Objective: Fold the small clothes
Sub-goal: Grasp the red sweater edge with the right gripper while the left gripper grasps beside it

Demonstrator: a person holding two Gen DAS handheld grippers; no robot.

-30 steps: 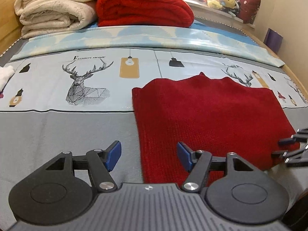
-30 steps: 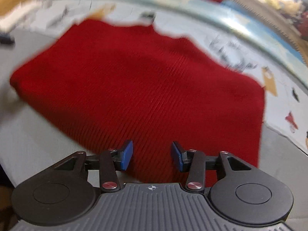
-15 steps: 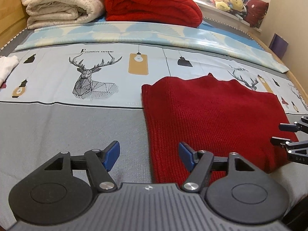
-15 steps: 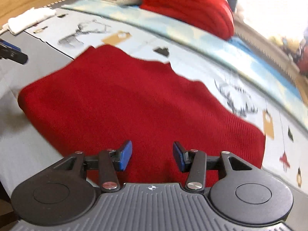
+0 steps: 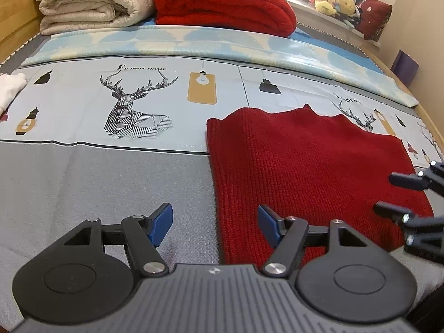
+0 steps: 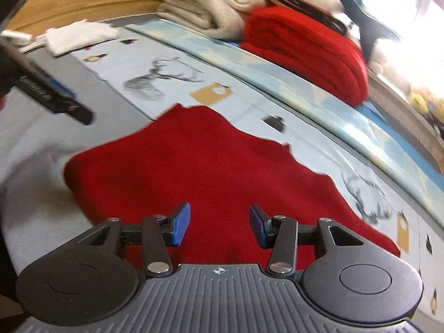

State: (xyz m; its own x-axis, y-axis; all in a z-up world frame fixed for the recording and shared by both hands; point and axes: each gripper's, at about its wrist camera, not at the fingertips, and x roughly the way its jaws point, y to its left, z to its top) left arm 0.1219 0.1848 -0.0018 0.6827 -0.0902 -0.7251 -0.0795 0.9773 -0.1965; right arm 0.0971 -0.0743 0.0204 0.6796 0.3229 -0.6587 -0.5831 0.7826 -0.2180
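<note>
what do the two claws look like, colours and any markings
Both look alike: the left claw and right claw each have matte black linkage arms with silver pivot screws, blue pads on the fingertips, round black housings either side, and a ribbed grey body bearing a small crosshair mark. No cables or sleeves show.

The right hand-held gripper [image 6: 219,226] has apparently lifted back off the red sweater [image 6: 211,172], jaws empty.
</note>
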